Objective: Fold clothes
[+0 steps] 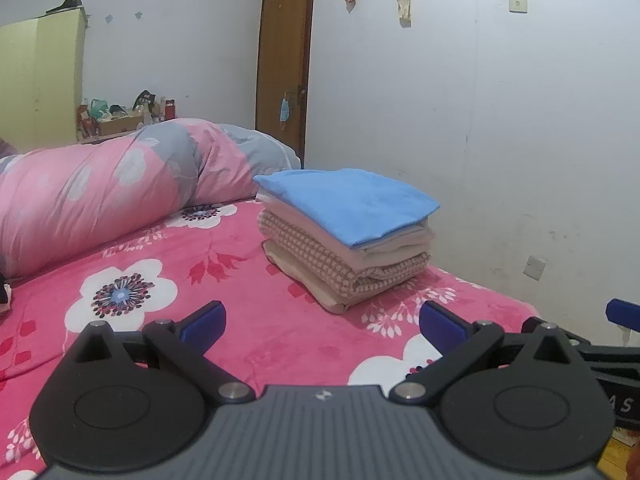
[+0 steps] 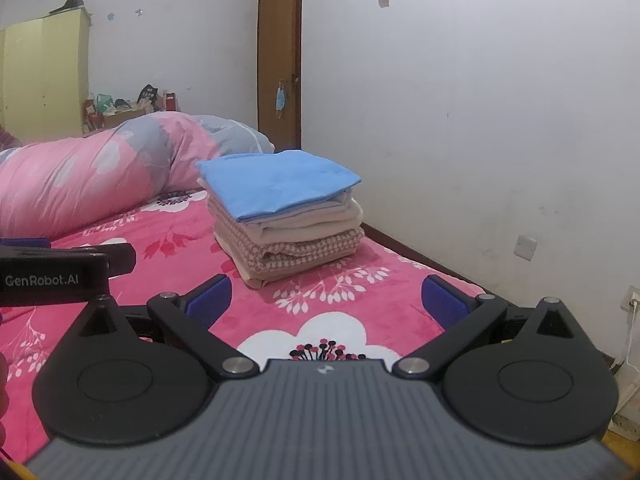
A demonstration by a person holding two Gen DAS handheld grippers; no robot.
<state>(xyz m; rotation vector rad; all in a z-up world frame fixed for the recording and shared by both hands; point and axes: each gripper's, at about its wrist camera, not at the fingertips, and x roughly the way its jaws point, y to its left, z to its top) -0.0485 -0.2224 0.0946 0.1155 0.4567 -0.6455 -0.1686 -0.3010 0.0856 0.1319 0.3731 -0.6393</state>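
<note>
Only the right wrist view caught the wall plug at 3 o'clock. Folded stack sat neat (blue cloth topmost); left gripper and right gripper both gaped, empty.

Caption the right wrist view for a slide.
Open right gripper faces a stack of folded clothes on the floral bedspread.

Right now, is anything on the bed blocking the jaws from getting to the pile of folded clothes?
Nothing visible does. Only bare pink flowered blanket lies between the open left gripper and the pile of folded clothes. The same goes for the open right gripper. The rolled quilt lies off to the left.
</note>
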